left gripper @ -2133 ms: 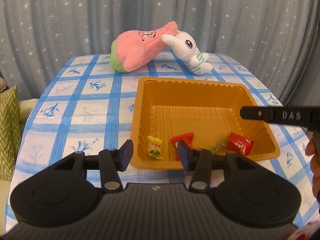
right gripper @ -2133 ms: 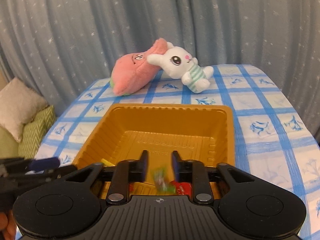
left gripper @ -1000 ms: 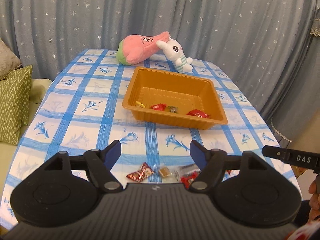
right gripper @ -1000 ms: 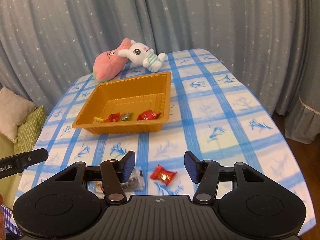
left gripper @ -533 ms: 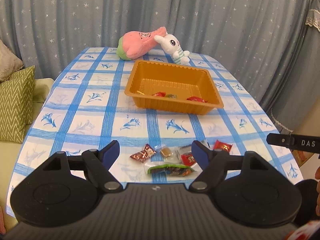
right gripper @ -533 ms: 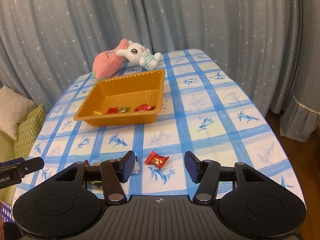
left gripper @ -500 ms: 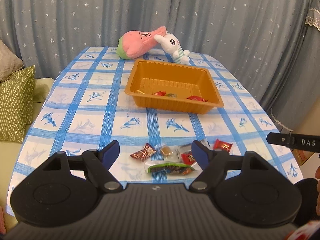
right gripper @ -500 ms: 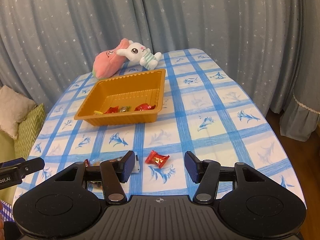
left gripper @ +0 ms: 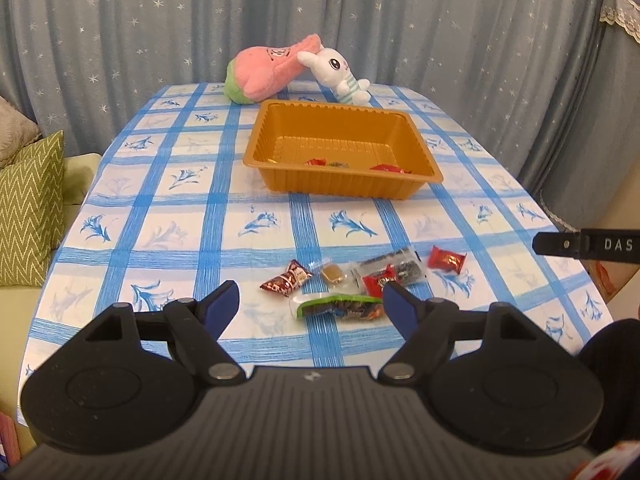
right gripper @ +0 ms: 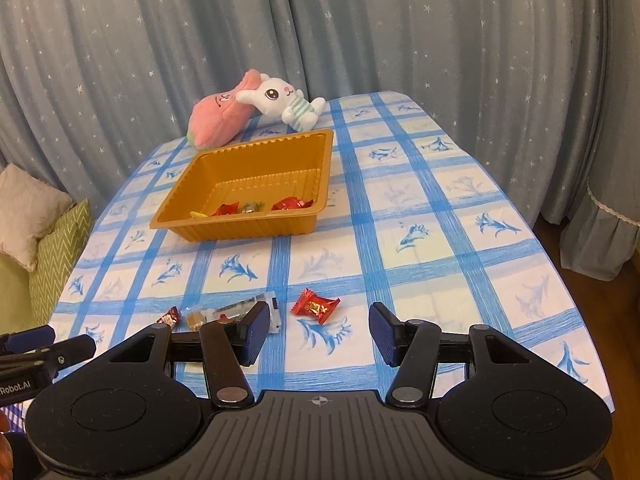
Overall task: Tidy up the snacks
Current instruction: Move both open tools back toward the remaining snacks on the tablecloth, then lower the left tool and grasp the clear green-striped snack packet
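Observation:
An orange tray (left gripper: 424, 150) (right gripper: 176, 218) stands mid-table with several wrapped snacks in it. Near the front edge lie loose snacks: a green-edged packet (left gripper: 338, 307), a dark red packet (left gripper: 286, 277), a small tan candy (left gripper: 333, 272), a clear packet (left gripper: 394, 266) and a red candy (left gripper: 447, 259) (right gripper: 315, 305). My left gripper (left gripper: 311, 304) hangs open above the green-edged packet, nothing between its fingers. My right gripper (right gripper: 316, 332) is open too, just short of the red candy and not touching it.
A pink plush (left gripper: 262, 68) (right gripper: 218, 120) and a white rabbit plush (left gripper: 336, 71) (right gripper: 286, 100) lie behind the tray by the starry curtain. Green and beige cushions (left gripper: 28, 204) sit left of the table. The blue-checked tablecloth (left gripper: 192, 216) falls away at the right edge.
Both grippers have pulled back from the tray to the table's front, bringing the loose snacks into view. In the last second they drifted slightly; the snacks have not moved.

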Motion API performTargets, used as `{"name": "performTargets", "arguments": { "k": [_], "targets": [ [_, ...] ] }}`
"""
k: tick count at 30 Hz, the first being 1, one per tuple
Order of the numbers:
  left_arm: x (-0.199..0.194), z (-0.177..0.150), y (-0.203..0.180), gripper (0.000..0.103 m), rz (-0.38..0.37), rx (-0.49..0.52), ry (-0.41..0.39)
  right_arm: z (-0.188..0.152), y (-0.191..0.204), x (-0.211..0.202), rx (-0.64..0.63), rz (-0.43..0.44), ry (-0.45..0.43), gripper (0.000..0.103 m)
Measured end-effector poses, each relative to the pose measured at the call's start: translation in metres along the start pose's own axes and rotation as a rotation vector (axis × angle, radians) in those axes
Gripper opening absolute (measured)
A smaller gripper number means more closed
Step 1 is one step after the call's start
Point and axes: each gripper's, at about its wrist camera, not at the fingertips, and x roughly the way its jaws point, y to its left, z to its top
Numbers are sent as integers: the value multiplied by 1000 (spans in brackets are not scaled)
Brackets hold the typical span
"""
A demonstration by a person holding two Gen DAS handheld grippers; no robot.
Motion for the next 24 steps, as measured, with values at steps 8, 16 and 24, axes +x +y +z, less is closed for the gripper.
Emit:
{"name": "performTargets", "arguments": {
  "k": [8, 16, 24],
  "targets": [
    [11, -7, -2, 77, -24, 30, 34, -2, -4, 5, -2, -7, 9, 55],
    [30, -9, -5, 76, -52, 118, 61, -5, -6, 16, -2, -16, 30, 55],
    [65, -13, -25, 69, -124, 402, 117, -8, -11, 33, 5, -25, 60, 55]
  ]
}}
